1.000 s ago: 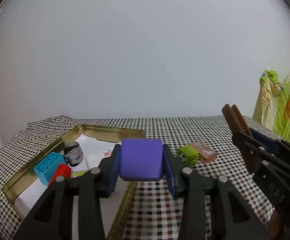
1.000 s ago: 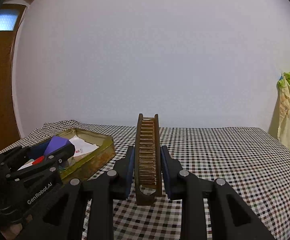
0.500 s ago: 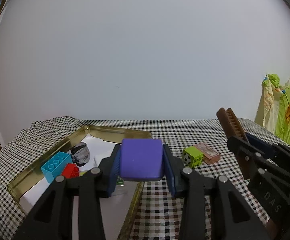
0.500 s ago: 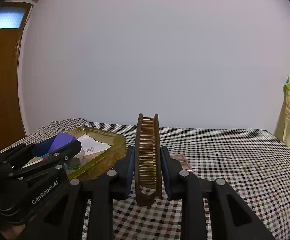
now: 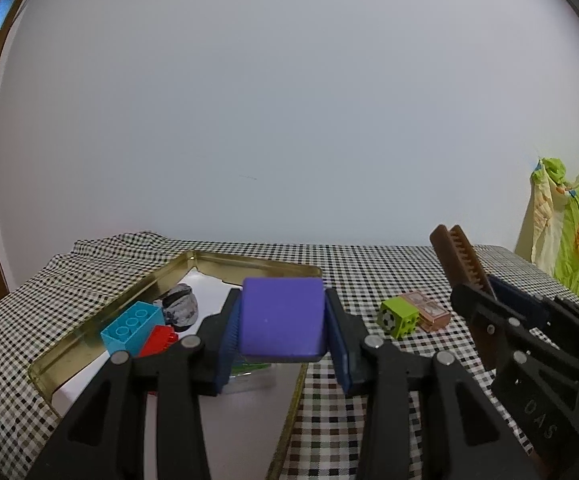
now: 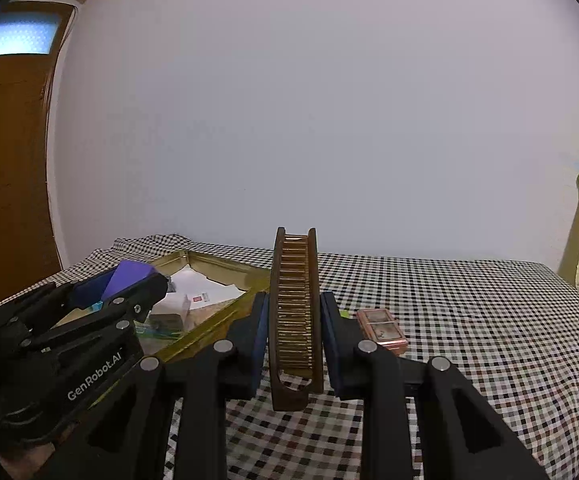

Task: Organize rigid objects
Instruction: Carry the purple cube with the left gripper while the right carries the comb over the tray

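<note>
The purple block (image 5: 282,319) was gripped between the jaws of the left gripper (image 5: 283,340), above the gold tray (image 5: 89,334). The brown comb (image 6: 294,312) was clamped upright by the right gripper (image 6: 294,344) above the checkered desk (image 6: 469,320), beside the tray.

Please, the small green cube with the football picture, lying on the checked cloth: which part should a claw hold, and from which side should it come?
Probably from above, closing on two opposite flat faces of the green cube. It is boxy, so parallel faces suit two fingers. The pink case sits close against its right, seemingly touching, so take the near and far faces. Both claws are full now: the left claw holds the purple block, the right claw the brown comb.
</note>
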Tool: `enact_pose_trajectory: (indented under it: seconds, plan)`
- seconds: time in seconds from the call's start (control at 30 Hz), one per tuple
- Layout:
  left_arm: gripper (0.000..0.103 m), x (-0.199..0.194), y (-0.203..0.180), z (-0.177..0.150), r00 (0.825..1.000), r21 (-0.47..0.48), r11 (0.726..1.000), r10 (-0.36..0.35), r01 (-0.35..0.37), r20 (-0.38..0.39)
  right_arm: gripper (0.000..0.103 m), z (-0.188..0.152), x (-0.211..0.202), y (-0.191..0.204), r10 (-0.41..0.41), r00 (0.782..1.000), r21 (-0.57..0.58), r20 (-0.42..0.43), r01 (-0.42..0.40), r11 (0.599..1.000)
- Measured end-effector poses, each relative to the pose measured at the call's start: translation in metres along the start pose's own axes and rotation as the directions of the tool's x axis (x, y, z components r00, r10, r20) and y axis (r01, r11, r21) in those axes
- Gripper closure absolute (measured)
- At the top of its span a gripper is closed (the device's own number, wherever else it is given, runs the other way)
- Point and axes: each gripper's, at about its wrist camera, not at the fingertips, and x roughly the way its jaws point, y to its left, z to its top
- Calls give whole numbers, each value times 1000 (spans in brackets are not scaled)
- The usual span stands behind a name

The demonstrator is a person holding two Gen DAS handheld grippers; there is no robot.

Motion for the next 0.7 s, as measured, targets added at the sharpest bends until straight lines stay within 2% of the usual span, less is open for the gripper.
enact_pose_trajectory:
  seconds: [0.53,0.7]
  plan:
    - [64,4,6,1,1000,-17,1000,14,-14,2,75,0,6,7,47,999,-20,-7,-47,999]
    - [64,-7,14,-2,1000,-17,1000,20,-20,10,75,1,1,4,54,998,-28,-8,-55,998]
